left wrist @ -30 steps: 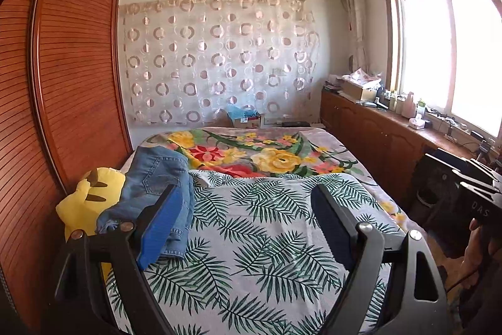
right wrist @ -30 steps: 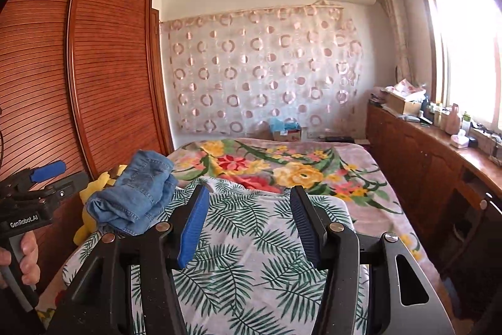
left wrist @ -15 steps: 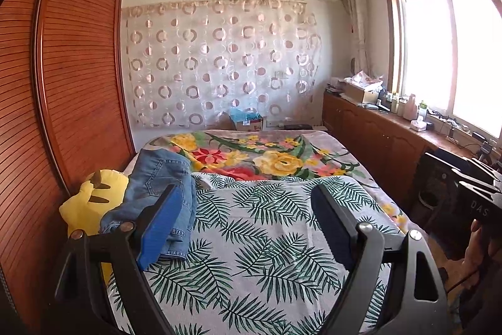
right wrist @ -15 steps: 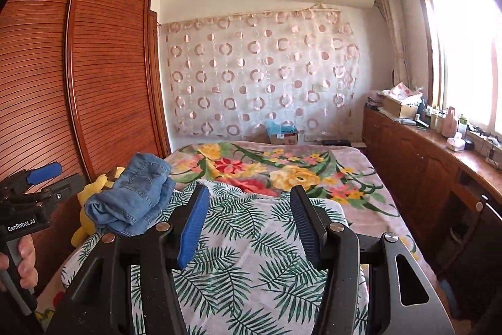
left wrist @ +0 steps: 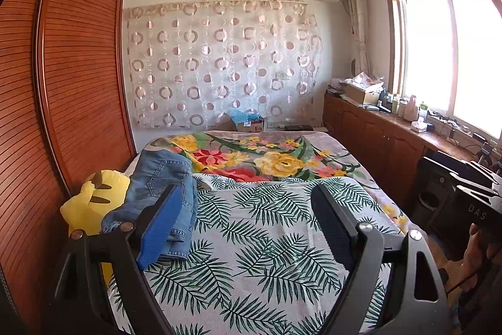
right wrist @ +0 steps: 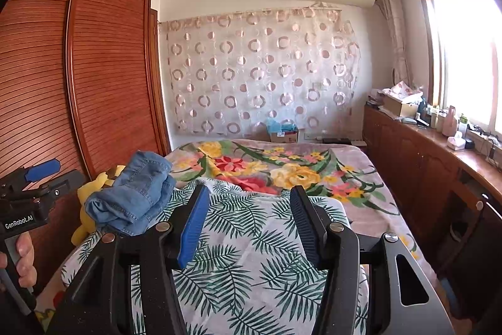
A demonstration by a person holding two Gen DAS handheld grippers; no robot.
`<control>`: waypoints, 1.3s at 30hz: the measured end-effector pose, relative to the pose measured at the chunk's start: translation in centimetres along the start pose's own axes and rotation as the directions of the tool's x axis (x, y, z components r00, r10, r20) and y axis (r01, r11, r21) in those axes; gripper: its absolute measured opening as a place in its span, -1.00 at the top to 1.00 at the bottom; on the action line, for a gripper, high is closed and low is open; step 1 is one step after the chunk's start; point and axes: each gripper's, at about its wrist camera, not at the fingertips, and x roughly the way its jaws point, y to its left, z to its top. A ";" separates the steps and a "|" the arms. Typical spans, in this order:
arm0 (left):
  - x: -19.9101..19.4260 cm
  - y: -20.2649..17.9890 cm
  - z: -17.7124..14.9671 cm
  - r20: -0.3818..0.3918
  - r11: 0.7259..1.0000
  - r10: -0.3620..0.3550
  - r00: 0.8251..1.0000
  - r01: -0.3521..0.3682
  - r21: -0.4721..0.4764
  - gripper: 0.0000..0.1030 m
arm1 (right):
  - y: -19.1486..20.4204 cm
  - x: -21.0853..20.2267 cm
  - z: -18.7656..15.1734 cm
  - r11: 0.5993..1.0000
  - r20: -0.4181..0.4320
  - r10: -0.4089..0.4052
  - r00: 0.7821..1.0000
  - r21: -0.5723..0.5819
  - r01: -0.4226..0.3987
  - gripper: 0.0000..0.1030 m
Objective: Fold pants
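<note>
Blue denim pants (left wrist: pixel 163 187) lie bunched in a heap at the left edge of the bed, partly on a yellow plush toy (left wrist: pixel 94 203). They also show in the right wrist view (right wrist: pixel 135 193). My left gripper (left wrist: pixel 248 203) is open and empty, held above the leaf-print sheet (left wrist: pixel 257 240), with its blue finger just in front of the pants. My right gripper (right wrist: pixel 248 203) is open and empty, above the same sheet (right wrist: pixel 251 256), to the right of the pants. The left gripper (right wrist: pixel 40 175) shows at the left of the right wrist view.
A floral blanket (left wrist: pixel 266 156) covers the far half of the bed. A slatted wooden wardrobe (left wrist: pixel 62 83) stands close on the left. A wooden counter (left wrist: pixel 392 127) with clutter runs under the window on the right. A cardboard box (left wrist: pixel 248 123) sits by the curtain.
Both cameras have tilted up slightly, so the bed and pants sit lower in view. The grippers stay open and the pants have not moved.
</note>
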 end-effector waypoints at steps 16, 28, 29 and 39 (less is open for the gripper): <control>0.0 0.0 0.1 0.000 1.000 -0.002 1.000 0.002 0.002 -0.64 | 0.0 -0.2 -0.1 1.000 0.004 0.004 1.000 0.002 -0.004 -0.08; 0.1 -0.1 0.0 0.000 1.000 -0.001 1.000 0.001 0.001 -0.64 | 0.1 -0.1 -0.1 1.000 0.005 0.008 1.000 0.001 -0.008 -0.08; 0.0 -0.1 0.0 0.000 1.000 0.000 1.000 0.000 0.001 -0.64 | 0.1 -0.1 -0.1 1.000 0.004 0.008 1.000 0.000 -0.008 -0.08; 0.0 -0.1 0.0 0.000 1.000 -0.001 1.000 0.001 0.001 -0.64 | 0.1 -0.3 -0.2 1.000 0.005 0.011 1.000 0.001 -0.011 -0.08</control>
